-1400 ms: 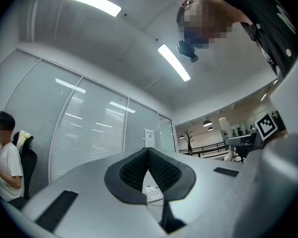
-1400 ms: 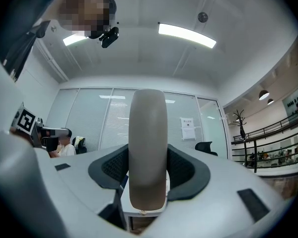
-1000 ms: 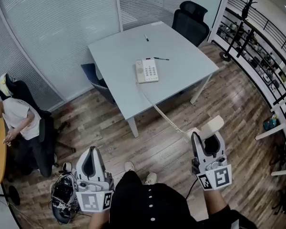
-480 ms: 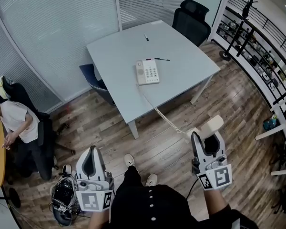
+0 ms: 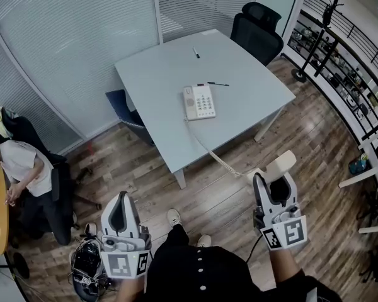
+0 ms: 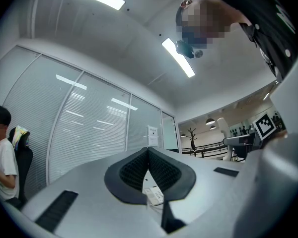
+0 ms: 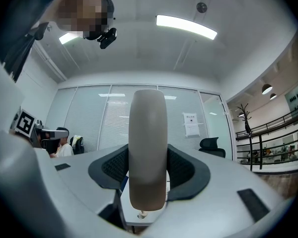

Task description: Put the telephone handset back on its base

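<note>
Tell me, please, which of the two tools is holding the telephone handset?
The right tool: it is clamped on the beige handset, while the left tool has its jaws together with nothing between them.

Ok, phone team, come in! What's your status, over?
Left gripper shut, empty. Right gripper shut on handset, short of the table, cord running to base. Base on table, cradle empty. Nothing in the way.
</note>
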A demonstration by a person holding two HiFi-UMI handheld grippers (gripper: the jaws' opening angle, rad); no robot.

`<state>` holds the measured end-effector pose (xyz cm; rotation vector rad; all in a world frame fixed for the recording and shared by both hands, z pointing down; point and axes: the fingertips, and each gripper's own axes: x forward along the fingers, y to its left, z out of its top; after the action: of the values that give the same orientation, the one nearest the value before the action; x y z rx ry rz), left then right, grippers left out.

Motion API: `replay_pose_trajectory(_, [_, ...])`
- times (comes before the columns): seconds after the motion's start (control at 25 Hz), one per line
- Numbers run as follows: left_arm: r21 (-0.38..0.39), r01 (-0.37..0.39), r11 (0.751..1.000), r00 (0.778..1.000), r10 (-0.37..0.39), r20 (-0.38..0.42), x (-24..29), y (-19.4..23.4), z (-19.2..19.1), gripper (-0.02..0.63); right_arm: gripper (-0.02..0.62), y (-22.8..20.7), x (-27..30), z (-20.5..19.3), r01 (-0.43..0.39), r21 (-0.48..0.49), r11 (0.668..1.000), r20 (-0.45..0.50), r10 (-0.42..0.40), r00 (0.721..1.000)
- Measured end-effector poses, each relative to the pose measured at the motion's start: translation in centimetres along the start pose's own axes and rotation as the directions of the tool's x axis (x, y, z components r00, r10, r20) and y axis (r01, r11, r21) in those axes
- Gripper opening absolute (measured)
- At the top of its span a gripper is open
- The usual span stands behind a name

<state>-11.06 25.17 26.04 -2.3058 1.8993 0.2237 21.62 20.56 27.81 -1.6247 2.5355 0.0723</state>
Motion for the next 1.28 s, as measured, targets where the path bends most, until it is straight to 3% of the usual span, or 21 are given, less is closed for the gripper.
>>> replay_pose_trajectory(1.28, [-0.022, 0.044, 0.999, 0.998, -0.043, 0.044, 12.1, 9.7, -2.4, 0.014, 0.233, 0.8, 13.6, -0.7, 0.062, -0.032, 0.998, 0.03, -0.061, 0.998])
